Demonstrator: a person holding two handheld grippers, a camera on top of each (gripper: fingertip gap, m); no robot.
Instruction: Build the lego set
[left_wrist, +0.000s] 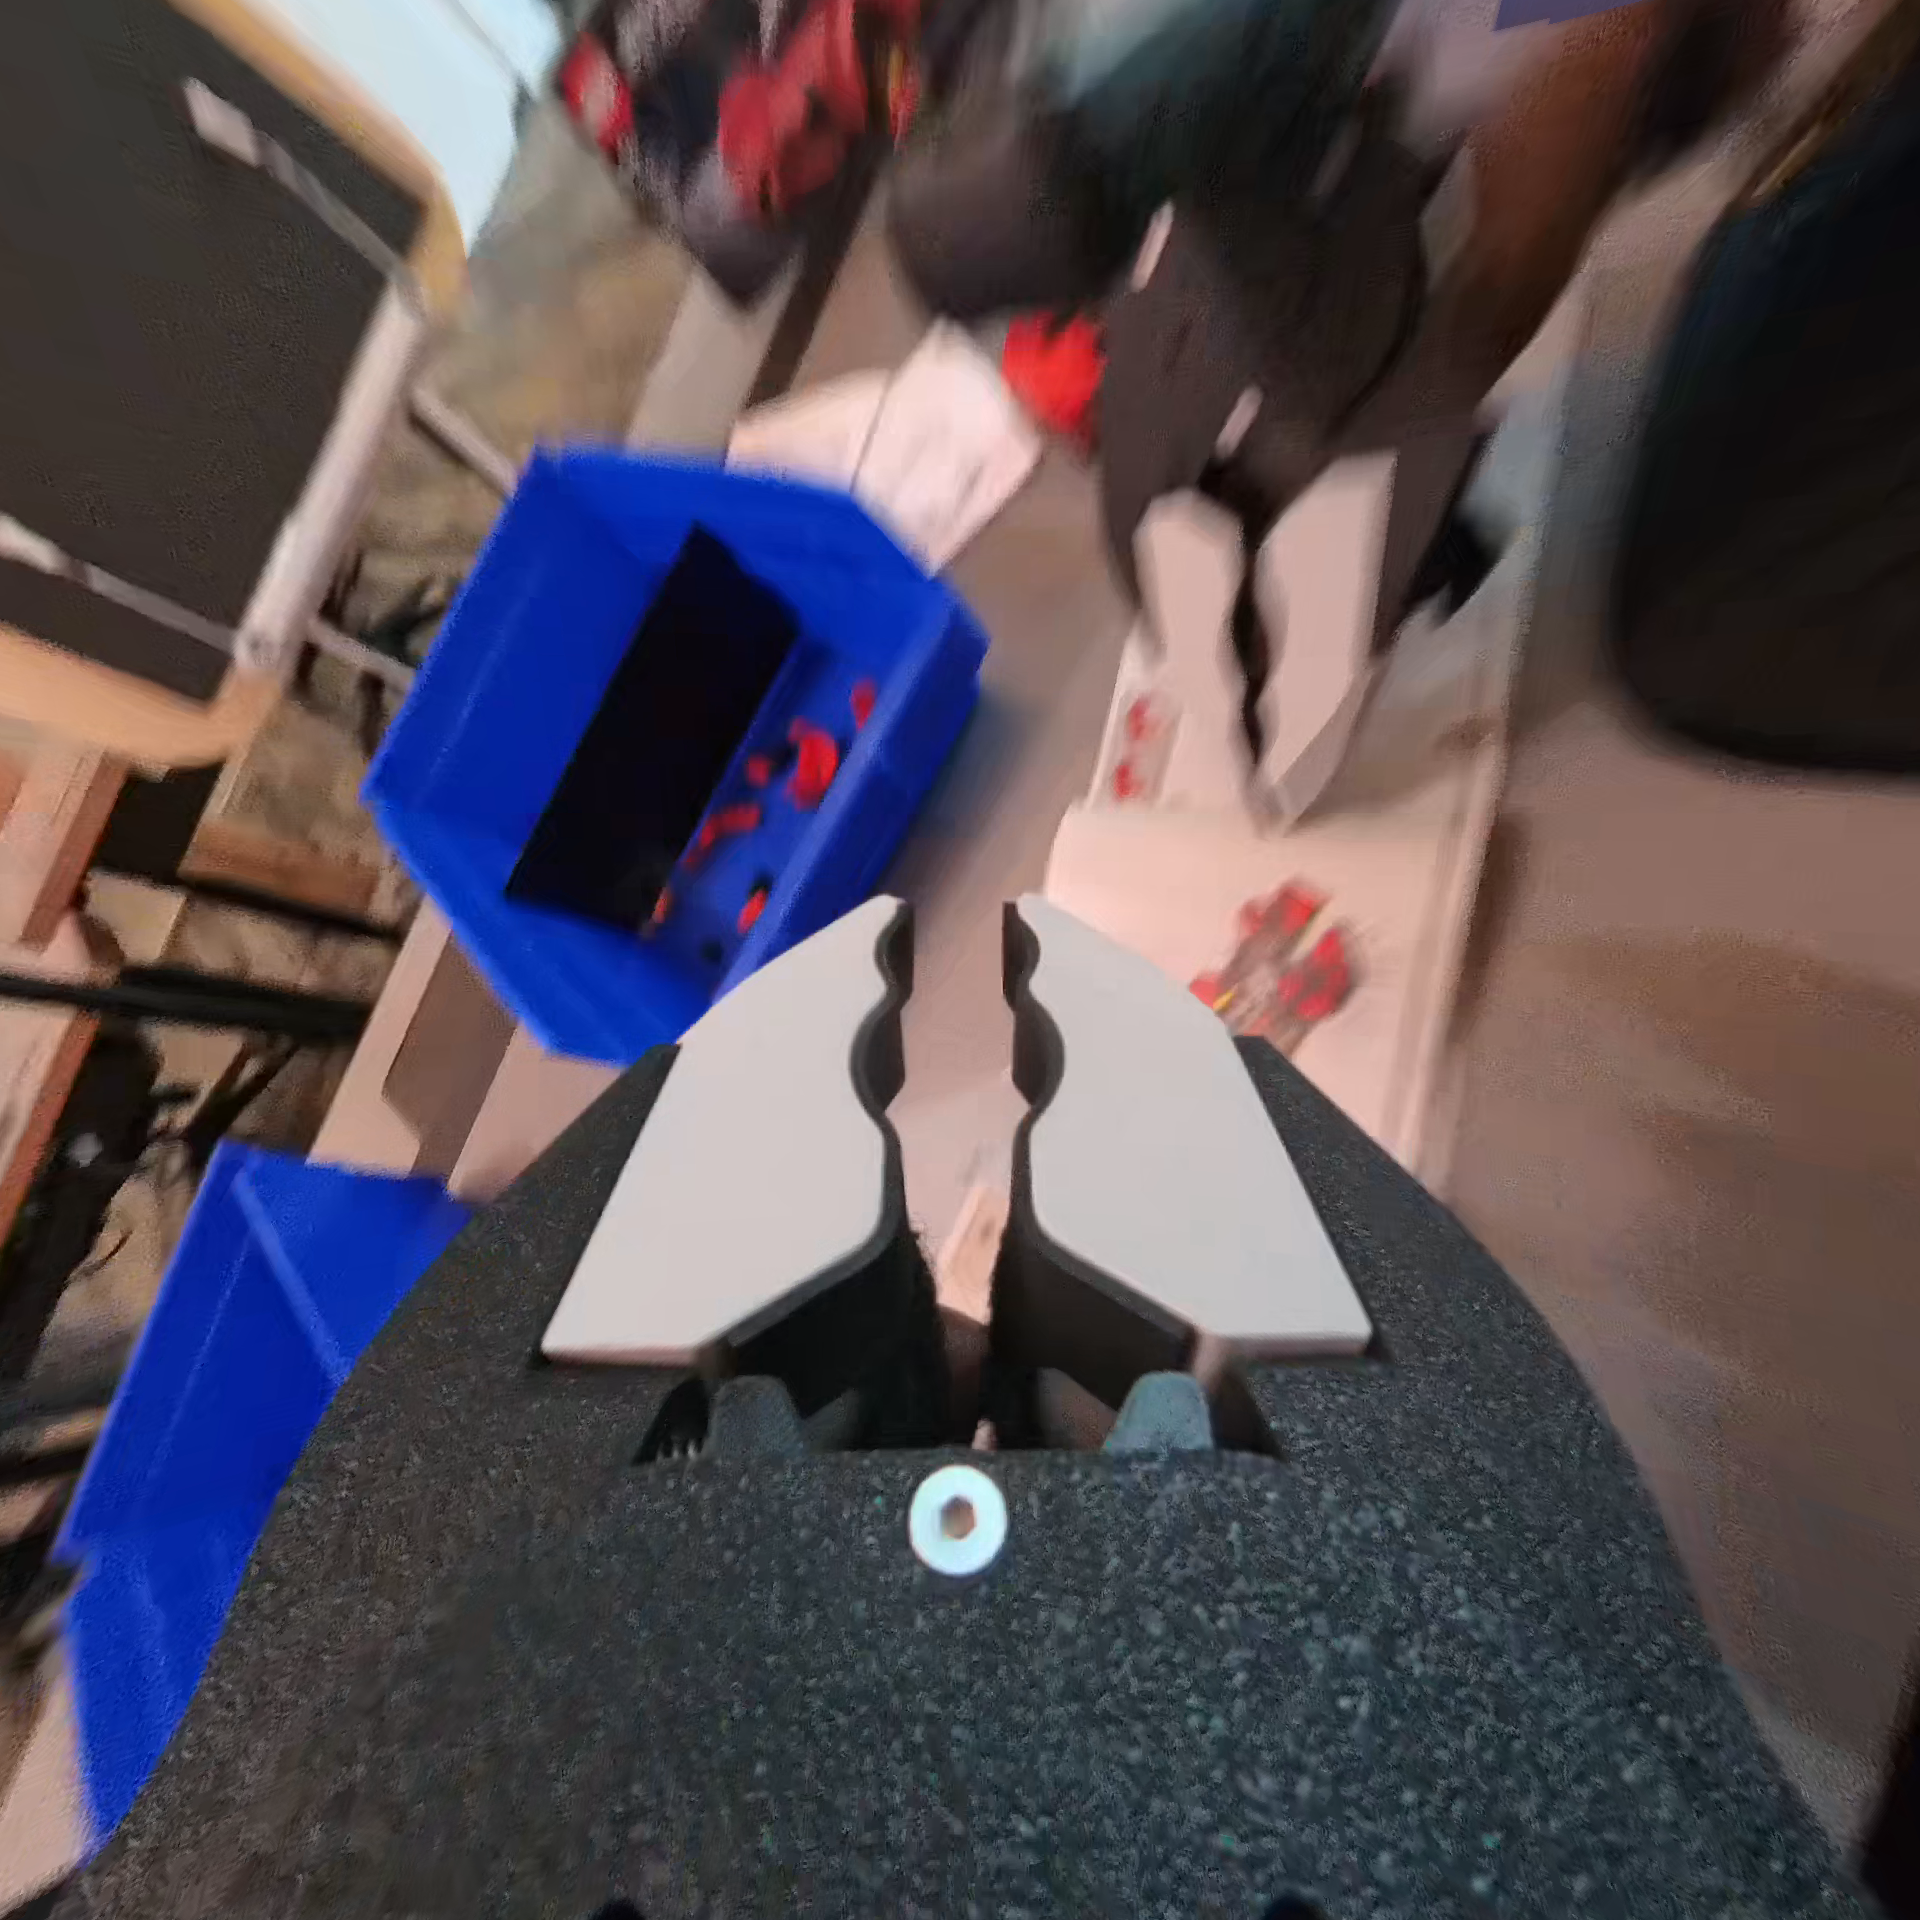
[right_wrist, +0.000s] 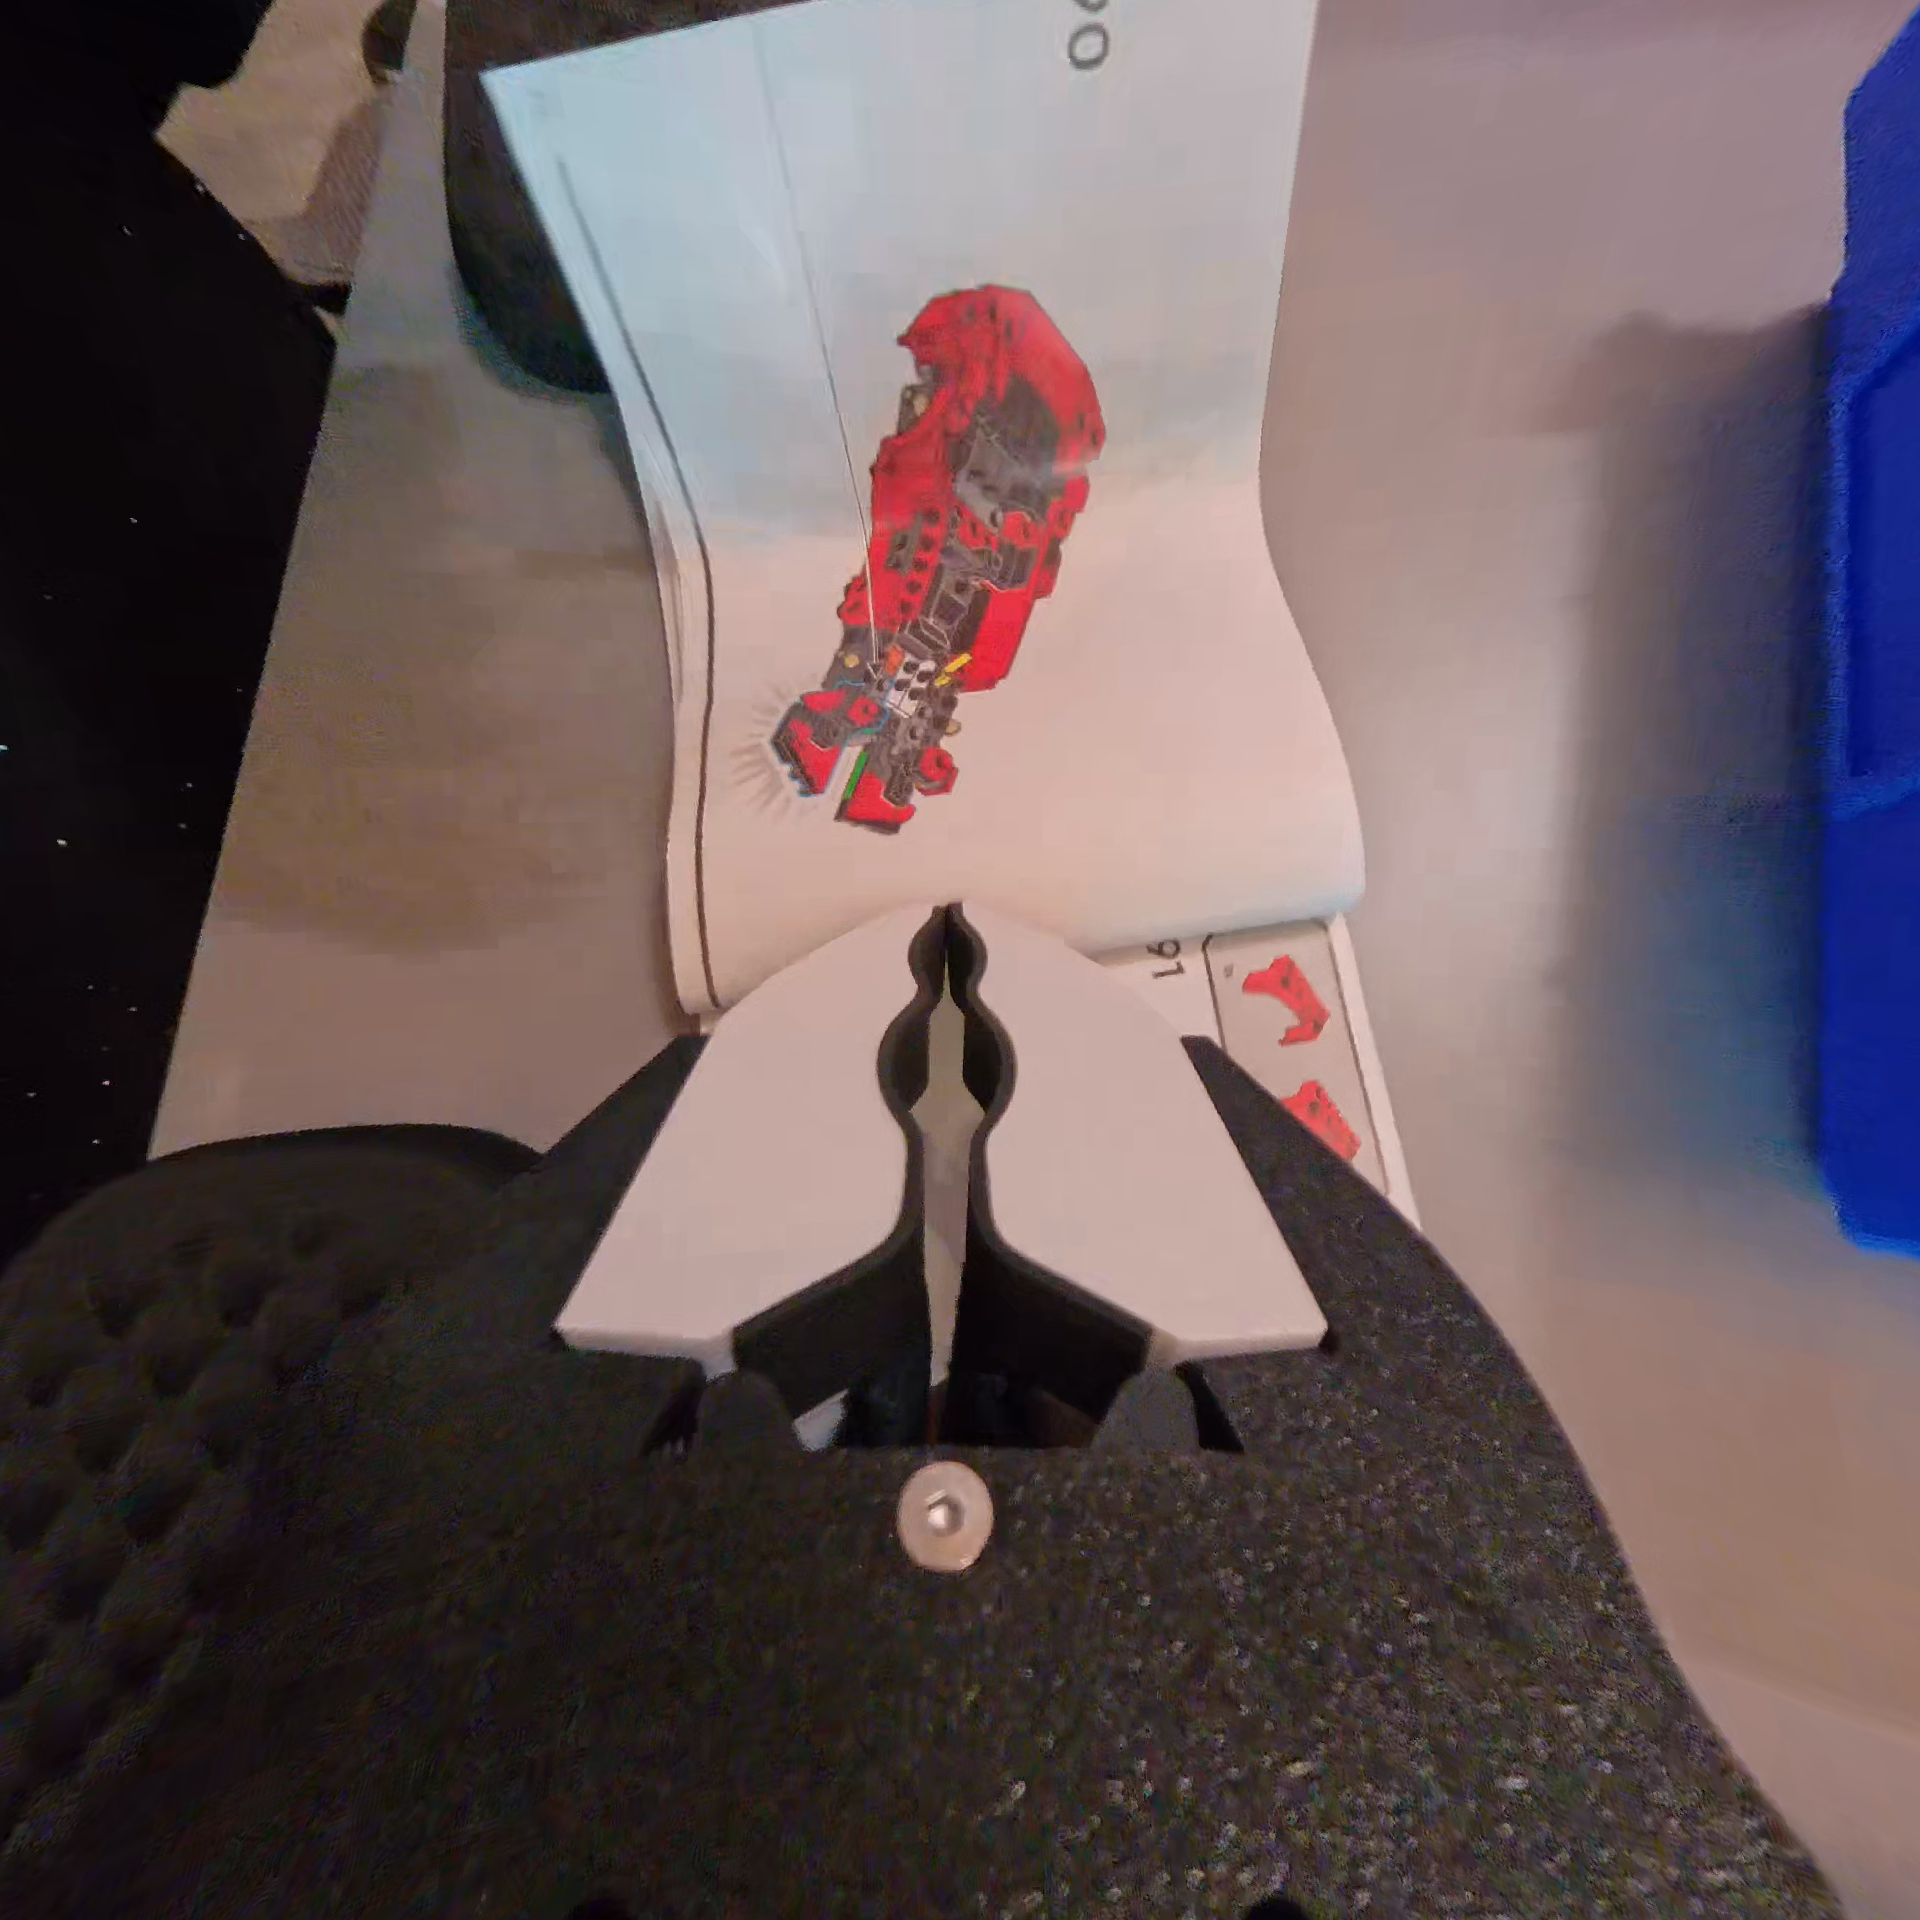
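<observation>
Booklet lies on the table; bin sits left of booklet, small bricks inside bin.

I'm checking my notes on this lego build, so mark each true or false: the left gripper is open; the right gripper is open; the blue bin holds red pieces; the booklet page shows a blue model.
1. The left gripper is open: true.
2. The right gripper is open: false, its fingertips meet at a lifted page of the white instruction booklet.
3. The blue plastic bin holds small red pieces: true.
4. The page shows a blue model: false, the printed model is red and black.
</observation>
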